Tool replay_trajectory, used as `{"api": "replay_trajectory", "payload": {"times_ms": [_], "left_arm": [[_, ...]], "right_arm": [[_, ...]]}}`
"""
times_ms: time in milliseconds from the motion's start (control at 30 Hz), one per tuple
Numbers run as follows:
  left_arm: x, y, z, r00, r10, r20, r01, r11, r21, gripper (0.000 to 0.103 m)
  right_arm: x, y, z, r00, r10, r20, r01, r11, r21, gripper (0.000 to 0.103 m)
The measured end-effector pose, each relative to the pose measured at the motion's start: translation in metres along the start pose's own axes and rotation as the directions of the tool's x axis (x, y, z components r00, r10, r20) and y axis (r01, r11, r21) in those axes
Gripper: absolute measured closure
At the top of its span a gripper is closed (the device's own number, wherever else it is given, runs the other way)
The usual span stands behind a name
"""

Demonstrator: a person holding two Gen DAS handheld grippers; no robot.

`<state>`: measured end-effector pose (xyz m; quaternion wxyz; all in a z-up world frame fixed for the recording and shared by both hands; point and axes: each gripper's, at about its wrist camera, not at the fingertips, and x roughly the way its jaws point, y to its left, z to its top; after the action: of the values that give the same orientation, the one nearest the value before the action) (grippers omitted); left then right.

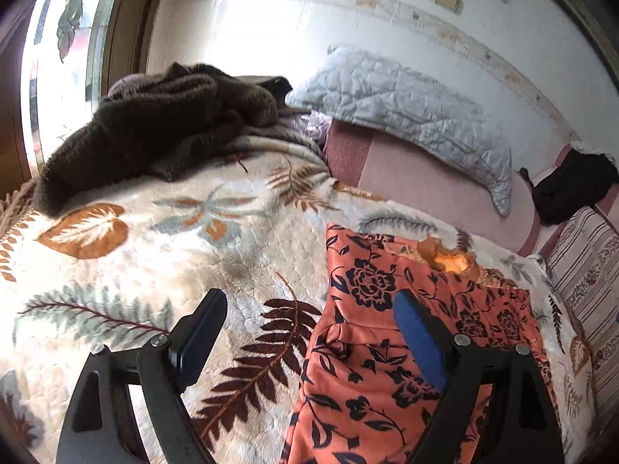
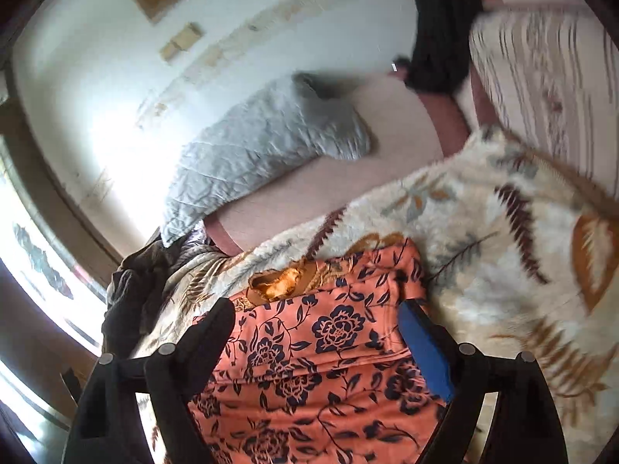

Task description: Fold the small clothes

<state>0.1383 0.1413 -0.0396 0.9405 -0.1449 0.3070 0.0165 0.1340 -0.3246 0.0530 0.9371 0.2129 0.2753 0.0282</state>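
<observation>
- Left gripper (image 1: 309,317): jaws spread wide, nothing between the pads. Its right finger (image 1: 419,344) hangs over the orange floral garment (image 1: 371,379); its left finger is over the fern-print blanket (image 1: 154,270).
- Right gripper (image 2: 317,328): jaws likewise wide, no cloth pinched; garment (image 2: 321,367) seen between and below the fingers.
- Orange floral garment lies flat on the blanket on the bed, neck opening with orange lining (image 1: 450,259) at the far end.
- Dark brown knit garment (image 1: 154,127) heaped at the far left of the blanket, well apart from the orange one.
- Grey quilted pillow (image 1: 406,112) rests against the wall; a black item (image 1: 572,189) lies further right.
- Right wrist view blurred.
</observation>
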Motion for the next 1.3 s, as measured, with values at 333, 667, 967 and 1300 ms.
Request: {"api": "replay_trajectory", "payload": {"times_ms": [333,667,967,1300], "left_arm": [[-0.210,-0.011,-0.015,0.978,-0.070,0.198,0.052,0.994,0.092,0.002],[-0.172,0.026,-0.110,0.996,-0.004,-0.092,0.001,0.999,-0.034,0.001],[-0.116,0.049,-0.170,0.950,0.035,-0.311,-0.059,0.996,-0.066,0.001],[-0.094,0.044,-0.168,0.920,0.030,-0.391,-0.051,0.998,-0.041,0.030]], "right_arm": [[-0.275,0.088,-0.039,0.879,0.029,0.475,0.158,0.924,-0.348,0.000],[-0.158,-0.038,-0.130,0.995,-0.020,-0.096,0.019,1.000,-0.019,0.000],[-0.053,-0.142,-0.196,0.890,0.059,-0.453,0.086,0.952,0.293,0.024],[-0.035,-0.143,-0.202,0.825,0.051,-0.563,0.106,0.964,0.243,0.049]]}}
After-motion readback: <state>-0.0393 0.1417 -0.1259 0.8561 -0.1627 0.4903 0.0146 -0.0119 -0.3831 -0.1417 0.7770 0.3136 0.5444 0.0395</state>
